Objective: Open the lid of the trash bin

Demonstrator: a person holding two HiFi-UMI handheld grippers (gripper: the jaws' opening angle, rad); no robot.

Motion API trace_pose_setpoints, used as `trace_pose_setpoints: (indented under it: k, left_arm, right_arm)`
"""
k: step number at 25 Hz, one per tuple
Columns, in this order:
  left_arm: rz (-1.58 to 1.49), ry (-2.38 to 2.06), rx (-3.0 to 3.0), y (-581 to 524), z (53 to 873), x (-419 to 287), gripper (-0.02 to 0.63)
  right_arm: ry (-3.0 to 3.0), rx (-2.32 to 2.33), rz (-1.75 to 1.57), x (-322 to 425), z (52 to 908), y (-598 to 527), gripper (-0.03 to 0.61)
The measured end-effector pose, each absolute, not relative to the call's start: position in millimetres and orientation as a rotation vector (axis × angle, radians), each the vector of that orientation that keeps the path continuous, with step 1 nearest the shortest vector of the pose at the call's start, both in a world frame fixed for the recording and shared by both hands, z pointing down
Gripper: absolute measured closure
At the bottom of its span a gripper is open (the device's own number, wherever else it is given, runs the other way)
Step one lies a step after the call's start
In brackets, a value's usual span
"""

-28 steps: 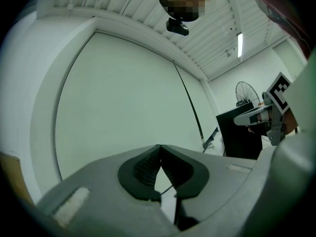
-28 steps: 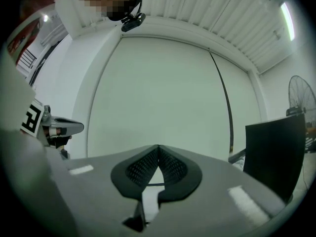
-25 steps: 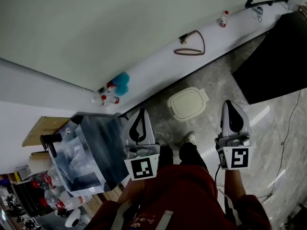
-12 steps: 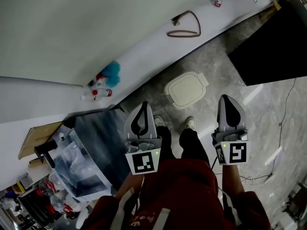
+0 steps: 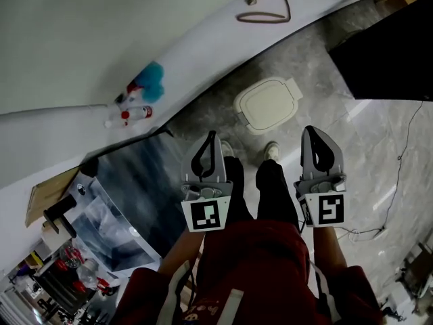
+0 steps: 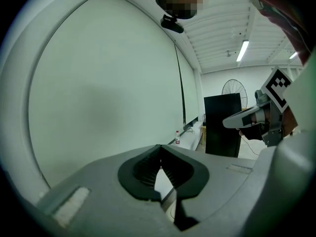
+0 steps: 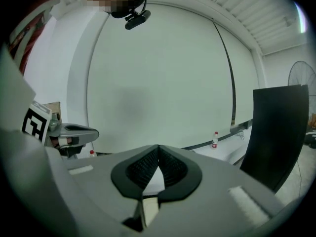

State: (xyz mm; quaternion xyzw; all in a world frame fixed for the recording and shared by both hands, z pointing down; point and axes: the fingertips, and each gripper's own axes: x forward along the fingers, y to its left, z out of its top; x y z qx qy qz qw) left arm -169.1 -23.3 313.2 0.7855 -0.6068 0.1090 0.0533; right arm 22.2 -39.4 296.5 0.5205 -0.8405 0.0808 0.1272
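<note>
A cream trash bin (image 5: pixel 268 104) with its lid down stands on the grey floor, just beyond the person's feet, seen only in the head view. My left gripper (image 5: pixel 210 136) is held at waist height, below and left of the bin in the picture, jaws closed tip to tip with nothing in them. My right gripper (image 5: pixel 310 131) hangs to the bin's lower right, also shut and empty. Both are well apart from the bin. The left gripper view shows its closed jaws (image 6: pixel 159 148) aimed at the pale wall; the right gripper view shows the same (image 7: pixel 158 148).
A white ledge (image 5: pixel 203 53) runs along the wall with a brown hose loop (image 5: pixel 265 9), bottles and a blue brush (image 5: pixel 139 92). A clear plastic cart (image 5: pixel 115 202) stands at the left, a black panel (image 5: pixel 385 53) at the right. A thin cable (image 5: pixel 399 175) lies on the floor.
The head view has swung, so the bin and ledge sit higher in the picture. Both grippers stayed side by side and shut. The bin's lid has not moved.
</note>
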Motion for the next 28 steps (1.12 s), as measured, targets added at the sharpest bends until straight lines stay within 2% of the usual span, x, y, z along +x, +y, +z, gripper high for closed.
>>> trace_pose_setpoints:
  k: [18,28]
  left_arm:
    - [0.583,-1.609,2.285,-7,513,-154,0.609]
    - [0.613,-1.556,2.274,-15,589,-137,0.609]
  right_arm:
    - [-2.329,1.333,0.440,13,470,-11,0.577]
    - [-2.264,1.251,0.570,8,553,-8,0.577]
